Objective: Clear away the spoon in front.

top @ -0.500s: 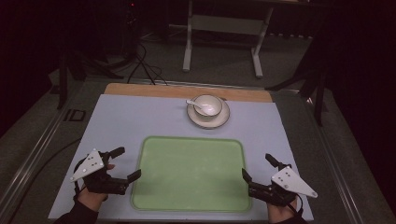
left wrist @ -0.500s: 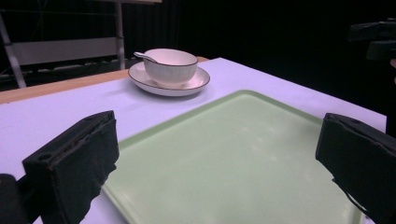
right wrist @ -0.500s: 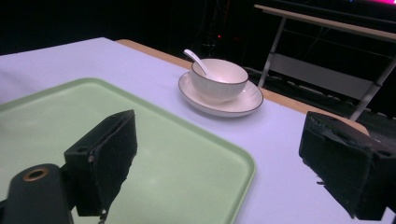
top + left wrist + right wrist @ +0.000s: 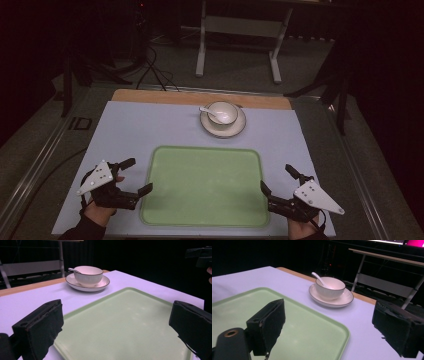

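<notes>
A pale green tray [image 4: 202,185] lies bare on the near half of the lilac table mat [image 4: 150,125]. Beyond it a white bowl [image 4: 223,112] stands on a white saucer [image 4: 222,129], with a white spoon [image 4: 207,109] leaning in the bowl. My left gripper [image 4: 139,176] is open at the tray's left edge, and my right gripper [image 4: 276,178] is open at its right edge. In the left gripper view the open gripper [image 4: 116,325] frames the tray [image 4: 125,322], with the bowl [image 4: 88,275] behind. The right gripper view has the gripper [image 4: 332,326] wide over the tray's corner [image 4: 312,330], facing the bowl [image 4: 330,287].
A wooden strip [image 4: 200,97] borders the mat's far edge. Behind the table stand a white metal frame [image 4: 237,30], cables on the floor [image 4: 150,70] and dark stands. A metal rail [image 4: 40,160] runs along the table's left side.
</notes>
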Tool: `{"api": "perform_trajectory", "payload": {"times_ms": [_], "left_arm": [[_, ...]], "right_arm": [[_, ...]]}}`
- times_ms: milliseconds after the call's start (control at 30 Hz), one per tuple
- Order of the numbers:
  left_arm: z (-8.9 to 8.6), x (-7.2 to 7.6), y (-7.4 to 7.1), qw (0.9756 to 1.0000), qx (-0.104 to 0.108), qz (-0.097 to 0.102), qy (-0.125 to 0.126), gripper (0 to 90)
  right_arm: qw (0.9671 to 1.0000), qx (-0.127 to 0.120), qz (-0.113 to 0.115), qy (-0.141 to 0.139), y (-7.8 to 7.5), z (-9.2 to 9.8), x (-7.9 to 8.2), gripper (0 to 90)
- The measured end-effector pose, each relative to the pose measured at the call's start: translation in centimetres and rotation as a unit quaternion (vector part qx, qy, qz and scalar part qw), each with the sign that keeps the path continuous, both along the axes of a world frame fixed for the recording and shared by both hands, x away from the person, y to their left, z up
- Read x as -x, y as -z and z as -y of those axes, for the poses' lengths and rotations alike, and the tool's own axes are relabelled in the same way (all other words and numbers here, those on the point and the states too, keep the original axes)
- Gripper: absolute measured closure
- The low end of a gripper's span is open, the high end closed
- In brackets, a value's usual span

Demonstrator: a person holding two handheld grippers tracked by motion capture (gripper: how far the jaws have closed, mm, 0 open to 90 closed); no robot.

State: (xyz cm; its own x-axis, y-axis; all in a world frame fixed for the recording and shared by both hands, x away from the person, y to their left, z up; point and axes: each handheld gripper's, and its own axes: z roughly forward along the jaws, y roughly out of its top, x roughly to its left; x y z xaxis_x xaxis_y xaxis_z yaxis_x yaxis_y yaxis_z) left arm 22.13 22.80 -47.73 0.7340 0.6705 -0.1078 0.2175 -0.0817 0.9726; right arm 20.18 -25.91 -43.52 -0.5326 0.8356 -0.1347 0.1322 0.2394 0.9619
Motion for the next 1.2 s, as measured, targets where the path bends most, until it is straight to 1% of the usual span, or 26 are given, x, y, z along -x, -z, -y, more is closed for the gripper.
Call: {"api": "perform_trajectory", "payload": {"times_ms": [33,100,167,233,300,333,367,400,433,467,500,533,567,600,633,667,733,767,833,867,1033,1100,1133,1200], "left_arm": [[0.1,0.0,0.0,1.0,-0.001,0.0,0.001,0.0],[0.4,0.0,-0.3,0.9998,0.005,0.001,0.021,0.0],[0.8,0.1,-0.7,0.9996,0.002,-0.005,0.029,0.0],[1.2,0.0,-1.3,0.9992,0.004,-0.014,0.036,0.0],[1.5,-0.1,-1.8,0.9991,0.012,-0.018,0.038,0.0],[1.7,-0.3,-2.3,0.9987,0.02,-0.022,0.041,0.0],[1.8,-0.4,-2.8,0.9984,0.025,-0.021,0.046,0.0],[2.0,-0.5,-3.2,0.9984,0.023,-0.015,0.049,0.0],[2.1,-0.5,-3.6,0.9985,0.021,-0.007,0.05,0.0],[2.4,-0.6,-4.1,0.9985,0.014,0.001,0.054,0.0],[2.7,-0.7,-4.7,0.998,0.009,0.009,0.061,0.0],[3.0,-0.8,-5.1,0.9977,0.009,0.015,0.066,0.0],[3.0,-0.8,-5.1,0.9977,0.009,0.015,0.066,0.0],[3.5,-1.2,-5.9,0.997,0.012,0.015,0.075,0.0],[3.5,-1.2,-5.9,0.997,0.012,0.015,0.075,0.0],[4.1,-2.0,-6.9,0.9966,0.013,0.004,0.081,0.0],[4.2,-2.2,-7.1,0.9965,0.017,0.004,0.082,0.0],[4.7,-3.0,-7.8,0.9957,0.023,0.004,0.09,0.0],[5.3,-3.8,-8.3,0.9959,0.015,0.007,0.088,0.0],[5.5,-4.1,-8.5,0.9955,0.016,0.007,0.093,0.0],[6.8,-6.3,-8.8,0.9954,0.015,-0.01,0.094,0.0],[6.8,-6.3,-8.8,0.9954,0.015,-0.01,0.094,0.0],[7.4,-7.6,-8.9,0.9956,0.013,-0.021,0.09,0.0],[7.7,-8.5,-9.0,0.9954,0.012,-0.029,0.09,0.0]], "right_arm": [[1.0,-0.001,0.0,0.0,0.0,0.0,0.0,11.2],[1.0,0.0,-0.001,0.0,0.0,0.0,0.0,11.2],[1.0,-0.001,-0.002,-0.002,-0.1,0.0,0.0,11.2],[1.0,-0.002,-0.001,-0.001,-0.1,-0.1,0.1,11.2],[1.0,-0.004,0.002,-0.003,-0.2,-0.2,0.2,11.2],[1.0,-0.003,0.002,-0.003,-0.2,-0.2,0.3,11.2],[1.0,-0.005,0.003,-0.004,-0.2,-0.2,0.3,11.2],[1.0,-0.006,0.003,-0.005,-0.2,-0.3,0.3,11.2],[1.0,-0.005,0.002,-0.005,-0.2,-0.3,0.3,11.2],[1.0,-0.005,0.003,-0.004,-0.2,-0.3,0.3,11.1],[1.0,-0.006,0.002,-0.005,-0.2,-0.3,0.3,11.1],[1.0,-0.005,0.001,-0.006,-0.2,-0.3,0.3,11.1],[1.0,-0.004,0.003,-0.006,-0.3,-0.3,0.3,11.1],[1.0,-0.005,0.003,-0.006,-0.3,-0.3,0.3,11.1],[1.0,-0.006,0.003,-0.006,-0.3,-0.3,0.3,11.1],[1.0,-0.006,0.003,-0.005,-0.3,-0.3,0.3,11.1],[1.0,-0.007,0.004,-0.006,-0.3,-0.3,0.3,11.1],[1.0,-0.006,0.005,-0.006,-0.3,-0.3,0.3,11.1],[1.0,-0.004,0.004,-0.006,-0.3,-0.4,0.3,11.1],[1.0,-0.005,0.005,-0.007,-0.3,-0.4,0.3,11.1],[0.9999,-0.006,0.004,-0.009,-0.3,-0.3,0.3,11.1],[0.9999,-0.006,0.004,-0.008,-0.3,-0.3,0.3,11.1],[0.9999,-0.007,0.004,-0.009,-0.3,-0.3,0.3,11.1],[0.9999,-0.007,0.005,-0.012,-0.3,-0.3,0.3,11.1]]}}
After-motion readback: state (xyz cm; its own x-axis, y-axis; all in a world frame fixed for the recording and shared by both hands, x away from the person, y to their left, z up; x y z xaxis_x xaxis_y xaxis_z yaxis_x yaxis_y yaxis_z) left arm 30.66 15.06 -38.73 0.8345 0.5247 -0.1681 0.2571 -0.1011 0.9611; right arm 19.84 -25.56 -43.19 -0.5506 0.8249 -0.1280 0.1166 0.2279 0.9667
